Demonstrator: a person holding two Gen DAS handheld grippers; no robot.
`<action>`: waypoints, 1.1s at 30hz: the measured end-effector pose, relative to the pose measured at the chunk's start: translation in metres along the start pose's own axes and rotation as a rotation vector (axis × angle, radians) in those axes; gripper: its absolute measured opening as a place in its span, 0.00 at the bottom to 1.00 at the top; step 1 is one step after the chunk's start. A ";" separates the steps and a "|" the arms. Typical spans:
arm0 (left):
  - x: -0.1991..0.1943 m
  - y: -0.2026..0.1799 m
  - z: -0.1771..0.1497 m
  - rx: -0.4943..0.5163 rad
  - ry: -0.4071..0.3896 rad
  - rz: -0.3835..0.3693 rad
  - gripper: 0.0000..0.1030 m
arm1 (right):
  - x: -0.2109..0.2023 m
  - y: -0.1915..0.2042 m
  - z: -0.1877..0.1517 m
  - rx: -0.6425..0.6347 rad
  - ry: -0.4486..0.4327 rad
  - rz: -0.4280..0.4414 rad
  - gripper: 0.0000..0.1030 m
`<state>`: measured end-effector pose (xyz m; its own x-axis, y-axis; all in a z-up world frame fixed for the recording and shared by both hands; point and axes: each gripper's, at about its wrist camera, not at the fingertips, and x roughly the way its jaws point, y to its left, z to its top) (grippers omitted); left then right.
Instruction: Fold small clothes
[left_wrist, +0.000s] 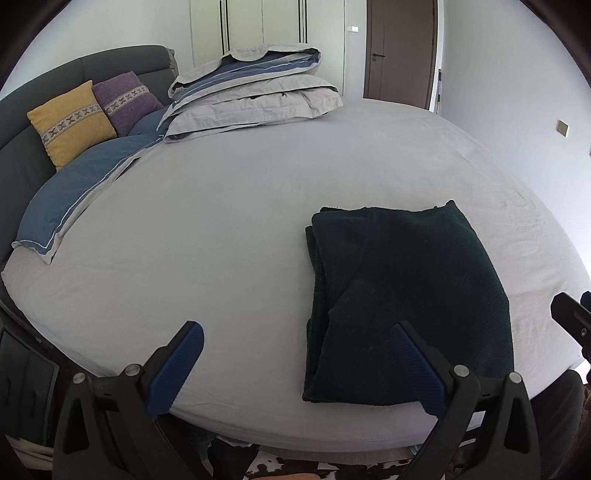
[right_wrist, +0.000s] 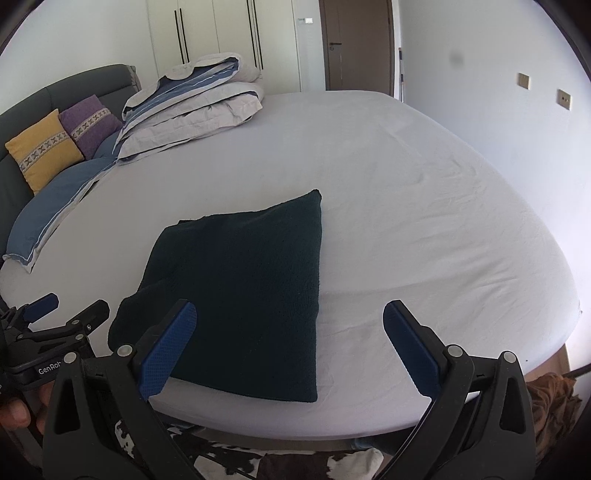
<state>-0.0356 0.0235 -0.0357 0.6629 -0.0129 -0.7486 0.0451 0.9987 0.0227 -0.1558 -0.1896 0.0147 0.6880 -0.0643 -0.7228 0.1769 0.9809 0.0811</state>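
A dark green knitted garment (left_wrist: 402, 295) lies folded into a thick rectangle near the front edge of the bed; it also shows in the right wrist view as the garment (right_wrist: 243, 295). My left gripper (left_wrist: 295, 358) hovers open above the bed's front edge, its right finger over the garment's near left part. My right gripper (right_wrist: 290, 343) is open too, held above the garment's near right corner, with nothing between its fingers. The left gripper (right_wrist: 66, 310) shows at the left edge of the right wrist view, a hand holding it.
The grey bed sheet (left_wrist: 221, 240) spreads wide to the left and behind the garment. A folded duvet (left_wrist: 255, 92), a blue pillow (left_wrist: 77, 195) and yellow and purple cushions (left_wrist: 70, 122) sit at the headboard. A cowhide rug (right_wrist: 229, 461) lies below the bed.
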 end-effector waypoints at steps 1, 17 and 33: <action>0.001 0.001 0.001 0.000 0.001 -0.001 1.00 | 0.001 0.000 0.000 0.000 0.003 0.001 1.00; 0.005 -0.001 0.000 0.012 0.021 -0.008 1.00 | 0.010 0.004 0.000 0.002 0.026 0.005 1.00; 0.007 0.000 -0.001 0.015 0.026 -0.011 1.00 | 0.013 0.010 0.000 0.002 0.031 0.002 1.00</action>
<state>-0.0320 0.0235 -0.0414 0.6430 -0.0227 -0.7655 0.0638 0.9977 0.0241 -0.1452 -0.1811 0.0055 0.6663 -0.0564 -0.7435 0.1767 0.9807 0.0839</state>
